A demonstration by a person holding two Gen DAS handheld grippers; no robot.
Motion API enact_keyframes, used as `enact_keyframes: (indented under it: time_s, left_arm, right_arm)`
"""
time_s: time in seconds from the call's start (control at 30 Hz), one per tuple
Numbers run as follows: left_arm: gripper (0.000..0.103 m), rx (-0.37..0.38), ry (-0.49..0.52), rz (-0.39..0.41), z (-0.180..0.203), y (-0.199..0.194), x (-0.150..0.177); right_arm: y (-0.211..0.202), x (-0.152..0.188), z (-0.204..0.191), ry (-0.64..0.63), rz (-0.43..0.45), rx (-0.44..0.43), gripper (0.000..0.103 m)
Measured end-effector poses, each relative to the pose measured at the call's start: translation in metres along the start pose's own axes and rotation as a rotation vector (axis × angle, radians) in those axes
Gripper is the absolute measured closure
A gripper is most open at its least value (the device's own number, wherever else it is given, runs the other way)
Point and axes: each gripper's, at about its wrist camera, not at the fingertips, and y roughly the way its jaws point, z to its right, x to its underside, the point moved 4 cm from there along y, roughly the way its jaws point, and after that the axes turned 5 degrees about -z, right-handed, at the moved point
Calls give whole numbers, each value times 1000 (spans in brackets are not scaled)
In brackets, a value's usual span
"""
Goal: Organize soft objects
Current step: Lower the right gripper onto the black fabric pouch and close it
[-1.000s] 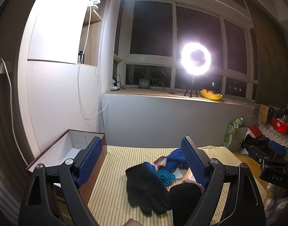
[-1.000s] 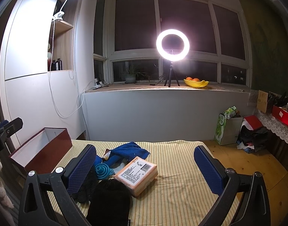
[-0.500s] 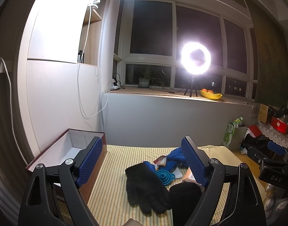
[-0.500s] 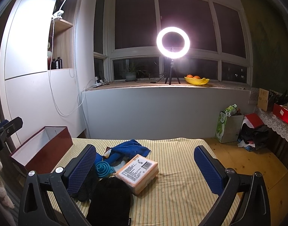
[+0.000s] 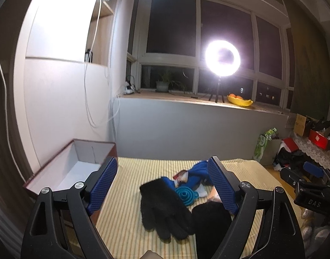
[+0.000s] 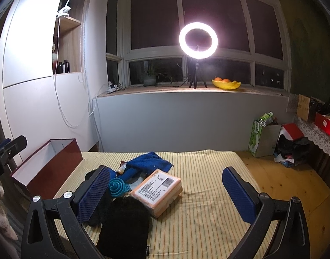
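Jaws wide on left gripper and right gripper, holding nothing; black glove, black beanie, blue towel clustered on striped mat, maroon box far left.

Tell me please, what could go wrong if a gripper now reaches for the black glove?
The blue funnel lies against the black glove, so a wide grab might take the hard funnel along. The black hat overlaps the glove's edge and could be dragged. The box sits at the mat's left edge; a careless swing might knock it.
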Motion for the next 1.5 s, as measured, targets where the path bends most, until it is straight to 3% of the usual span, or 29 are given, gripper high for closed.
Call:
enact_keyframes:
  time_s: [0.47,0.67,0.87,0.97,1.23,1.5]
  left_arm:
    - [17,42,-32,-184,-13,27,45]
    - [17,116,-47,-302,-8,43,75]
    - [17,217,-65,-431,5,56,101]
    - [17,292,-74,-511,16,66,115]
    - [19,423,-131,-664,32,87,143]
    - [28,457,-141,-705,38,99,151]
  right_arm:
    - [43,34,21,80,-186,-109,0]
    - [59,51,22,88,-273,-184,0]
    - [82,71,17,134,-410,-329,1]
    - [93,81,13,161,-474,-402,5]
    - [127,110,0,241,-661,-537,35]
    - [140,122,-16,235,-713,-557,42]
